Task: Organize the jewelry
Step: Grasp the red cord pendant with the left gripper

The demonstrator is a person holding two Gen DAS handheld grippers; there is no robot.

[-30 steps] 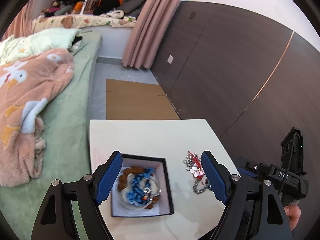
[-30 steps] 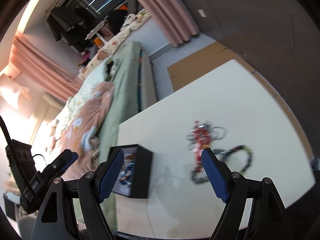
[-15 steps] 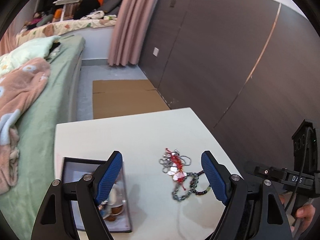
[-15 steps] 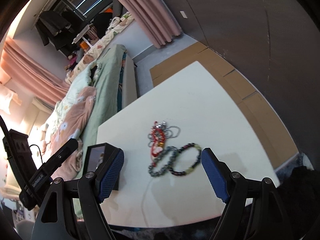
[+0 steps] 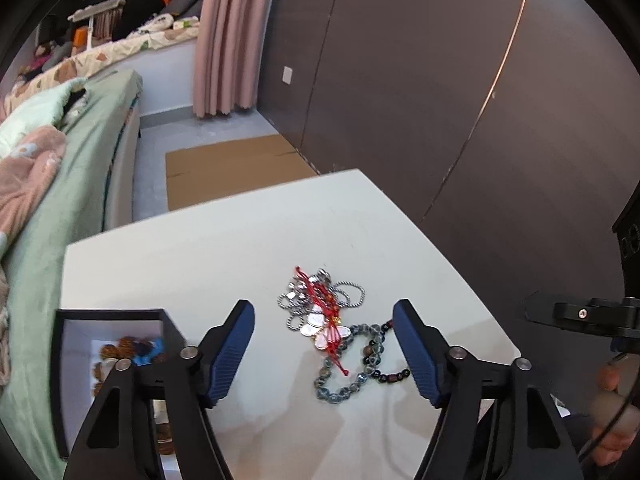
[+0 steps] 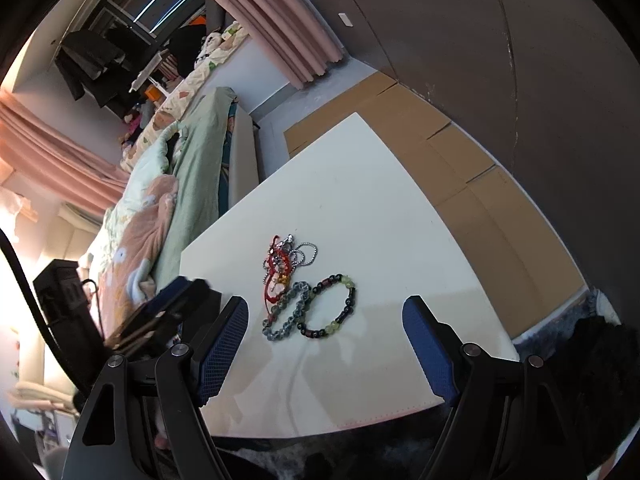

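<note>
A tangled pile of jewelry (image 5: pixel 324 316) lies on the white table (image 5: pixel 224 248): silver chains, a red cord charm and two bead bracelets (image 5: pixel 360 364). My left gripper (image 5: pixel 324 350) is open and empty, just above and before the pile. A black box (image 5: pixel 112 320) with beads and blue pieces inside stands at the left. In the right wrist view the pile (image 6: pixel 292 276) and the green-and-black bracelet (image 6: pixel 336 308) lie ahead of my open, empty right gripper (image 6: pixel 324 344). The left gripper's body (image 6: pixel 160 312) shows at the left there.
A bed (image 5: pixel 60 168) with green sheet and pink blanket runs along the table's left side. A dark panelled wall (image 5: pixel 440 100) stands to the right. Flat cardboard (image 5: pixel 236 168) lies on the floor beyond the table. The right gripper's body (image 5: pixel 580 316) shows at the right edge.
My left gripper has swung right from over the black box to the jewelry pile. My right gripper has shifted so the pile sits between its fingers, the box out of its view.
</note>
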